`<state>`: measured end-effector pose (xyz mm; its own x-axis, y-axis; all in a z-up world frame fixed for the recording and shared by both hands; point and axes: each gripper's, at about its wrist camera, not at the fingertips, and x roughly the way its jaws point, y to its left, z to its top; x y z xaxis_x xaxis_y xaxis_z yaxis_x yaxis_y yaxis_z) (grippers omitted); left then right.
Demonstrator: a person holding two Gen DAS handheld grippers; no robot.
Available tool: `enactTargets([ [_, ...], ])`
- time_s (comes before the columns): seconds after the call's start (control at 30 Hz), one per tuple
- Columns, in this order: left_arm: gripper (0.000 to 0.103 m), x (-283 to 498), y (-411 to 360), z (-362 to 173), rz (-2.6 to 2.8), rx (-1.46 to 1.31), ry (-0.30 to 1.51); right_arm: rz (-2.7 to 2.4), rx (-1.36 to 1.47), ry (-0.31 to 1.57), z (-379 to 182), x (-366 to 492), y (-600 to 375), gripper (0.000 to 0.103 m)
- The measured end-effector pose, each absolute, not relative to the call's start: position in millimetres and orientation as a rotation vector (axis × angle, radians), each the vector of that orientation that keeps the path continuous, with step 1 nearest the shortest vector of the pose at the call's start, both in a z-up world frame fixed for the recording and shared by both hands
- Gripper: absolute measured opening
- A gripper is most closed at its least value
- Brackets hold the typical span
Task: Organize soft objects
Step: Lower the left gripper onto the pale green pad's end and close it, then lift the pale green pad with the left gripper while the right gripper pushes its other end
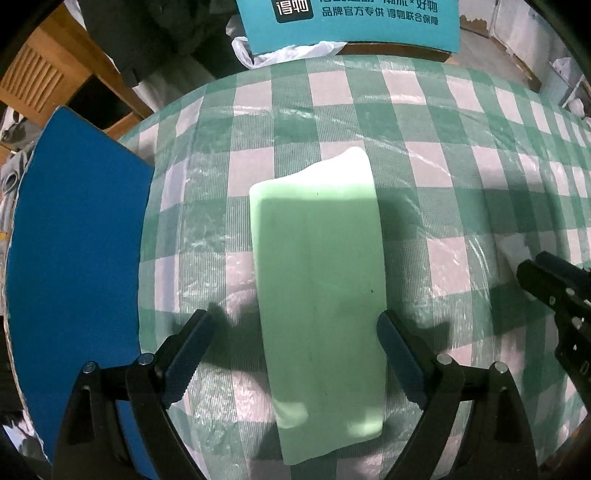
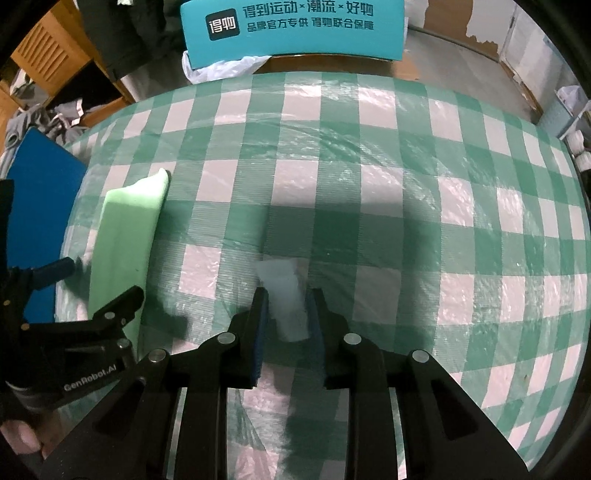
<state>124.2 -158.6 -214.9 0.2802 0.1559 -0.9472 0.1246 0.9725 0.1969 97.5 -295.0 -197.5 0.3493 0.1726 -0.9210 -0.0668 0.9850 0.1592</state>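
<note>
Left gripper (image 1: 295,332): fingers spread wide, straddling the near end of a pale green folded cloth (image 1: 321,288) that lies flat at frame centre on the green-and-white checked counter (image 1: 461,184); pads not touching it. Right gripper (image 2: 286,310): fingers close together, pinching a small whitish translucent soft piece (image 2: 286,295) at centre frame, low over the counter. Blue board (image 1: 74,240) at left edge, beside the cloth. Teal printed box (image 2: 295,29) at top, beyond the counter's far edge.

Both wrist views steeply down, close, sharing checked tablecloth (image 1: 332,96)
</note>
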Motion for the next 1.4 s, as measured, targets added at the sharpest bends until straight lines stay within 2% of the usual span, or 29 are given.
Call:
enactTargets([
  [0.13, 0.092, 124.5, -152.8, -212.4, 0.014, 0.248, 1.277, 0.14, 0.087, 1.202, -199.3, 96.7, -296.8, 0.037],
  [0.2, 0.091, 123.4, -151.2, -212.2, 0.003, 0.247, 1.263, 0.136, 0.083, 1.202, -200.2, 96.8, -297.6, 0.038],
  [0.27, 0.083, 122.5, -150.2, -211.3, -0.019, 0.229, 1.259, 0.137, 0.078, 1.203, -200.8, 96.8, -297.5, 0.039],
  [0.37, 0.077, 120.9, -150.5, -209.7, -0.044, 0.222, 1.253, 0.139, 0.058, 1.202, -201.0, 96.0, -296.0, 0.04],
  [0.5, 0.059, 117.1, -151.7, -206.4, -0.069, 0.224, 1.239, 0.14, 0.036, 1.202, -201.3, 96.1, -292.0, 0.04],
  [0.57, 0.04, 118.0, -150.7, -204.7, -0.081, 0.226, 1.233, 0.14, 0.029, 1.203, -202.0, 95.9, -291.0, 0.04],
  [0.67, 0.017, 119.6, -147.8, -203.0, -0.103, 0.219, 1.236, 0.143, 0.026, 1.205, -204.4, 95.6, -290.3, 0.04],
  [0.77, 0.008, 123.0, -142.1, -203.7, -0.125, 0.196, 1.245, 0.149, 0.012, 1.207, -207.1, 95.1, -287.0, 0.041],
  [0.9, 0.004, 119.2, -136.2, -201.7, -0.146, 0.154, 1.252, 0.149, -0.025, 1.203, -208.6, 93.7, -281.2, 0.04],
  [0.97, 0.004, 118.6, -133.5, -200.9, -0.162, 0.137, 1.255, 0.154, -0.022, 1.2, -208.6, 92.9, -279.7, 0.023],
  [1.03, 0.004, 115.9, -133.4, -198.3, -0.171, 0.134, 1.251, 0.17, -0.005, 1.206, -207.3, 93.2, -278.7, 0.016],
  [1.4, 0.004, 95.0, -131.5, -170.0, -0.222, 0.108, 1.206, 0.153, 0.053, 1.197, -187.3, 88.7, -282.5, 0.015],
])
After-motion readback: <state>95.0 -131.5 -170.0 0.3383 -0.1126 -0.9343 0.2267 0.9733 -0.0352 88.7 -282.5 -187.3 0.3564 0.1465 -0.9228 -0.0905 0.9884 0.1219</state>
